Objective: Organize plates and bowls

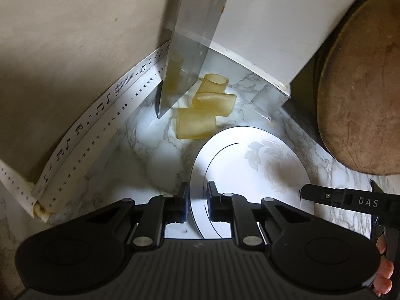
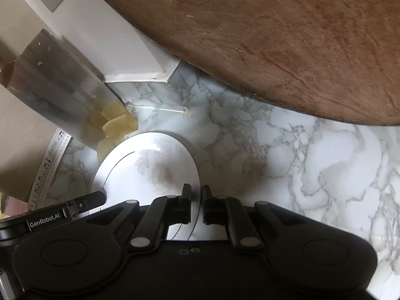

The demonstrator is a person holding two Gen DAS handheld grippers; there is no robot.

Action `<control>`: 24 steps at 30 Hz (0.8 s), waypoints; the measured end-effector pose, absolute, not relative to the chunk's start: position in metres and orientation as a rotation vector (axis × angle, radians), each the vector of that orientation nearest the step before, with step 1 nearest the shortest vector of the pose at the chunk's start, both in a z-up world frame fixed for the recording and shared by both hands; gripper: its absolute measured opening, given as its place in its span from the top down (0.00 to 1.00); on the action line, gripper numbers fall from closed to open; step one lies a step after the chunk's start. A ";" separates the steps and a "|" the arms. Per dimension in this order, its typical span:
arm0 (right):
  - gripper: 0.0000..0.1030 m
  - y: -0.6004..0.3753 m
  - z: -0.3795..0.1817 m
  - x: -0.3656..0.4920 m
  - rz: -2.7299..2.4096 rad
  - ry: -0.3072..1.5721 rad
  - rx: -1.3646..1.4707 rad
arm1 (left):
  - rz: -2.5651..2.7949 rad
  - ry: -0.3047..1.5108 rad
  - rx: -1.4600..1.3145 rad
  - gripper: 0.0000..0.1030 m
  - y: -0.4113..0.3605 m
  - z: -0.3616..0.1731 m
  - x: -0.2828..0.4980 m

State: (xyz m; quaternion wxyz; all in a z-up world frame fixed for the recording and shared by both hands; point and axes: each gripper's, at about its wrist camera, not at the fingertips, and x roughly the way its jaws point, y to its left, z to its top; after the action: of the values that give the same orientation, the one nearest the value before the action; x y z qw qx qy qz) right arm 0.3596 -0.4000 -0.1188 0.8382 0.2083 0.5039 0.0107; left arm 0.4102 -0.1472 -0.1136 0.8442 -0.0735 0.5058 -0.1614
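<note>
The white plate [image 1: 250, 165] lies on the marble counter [image 2: 312, 155], close in front of the cleaver [image 1: 185, 50] that leans against the wall. The left gripper [image 1: 197, 200] has its jaws pinching the plate's rim on the side nearer the music-note strip [image 1: 100, 110]. The right gripper [image 2: 196, 200] pinches the opposite rim, on the side toward the round wooden board [image 2: 275, 37].

Both holds take only the thin edge, so I'd expect the glazed rim to slip if one hand rises ahead of the other. The yellowish tubes [image 1: 200, 115] sit just beyond the plate, under the cleaver's edge. Pushing the plate toward the cleaver could scatter them or knock the blade over.
</note>
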 end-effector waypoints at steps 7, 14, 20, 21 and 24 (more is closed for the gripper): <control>0.91 -0.395 -0.108 0.335 -0.004 1.066 0.472 | -0.379 1.062 -0.135 0.87 -0.145 -0.102 0.388; 0.92 -0.390 -0.090 0.305 -0.024 1.038 0.489 | -0.424 1.038 -0.132 0.87 -0.140 -0.088 0.361; 0.92 -0.385 -0.073 0.276 -0.038 1.004 0.506 | -0.458 1.024 -0.128 0.87 -0.132 -0.077 0.338; 0.92 -0.383 -0.071 0.271 -0.040 1.000 0.509 | -0.461 1.025 -0.127 0.87 -0.131 -0.075 0.334; 0.92 -0.377 -0.066 0.255 -0.048 0.988 0.509 | -0.465 1.019 -0.119 0.87 -0.127 -0.072 0.322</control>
State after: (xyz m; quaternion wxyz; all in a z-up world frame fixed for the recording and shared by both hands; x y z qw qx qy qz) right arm 0.2553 -0.3770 -0.0660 0.8493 0.2417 0.4688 -0.0227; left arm 0.3222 -0.1270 -0.0722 0.8455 -0.0564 0.4831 -0.2204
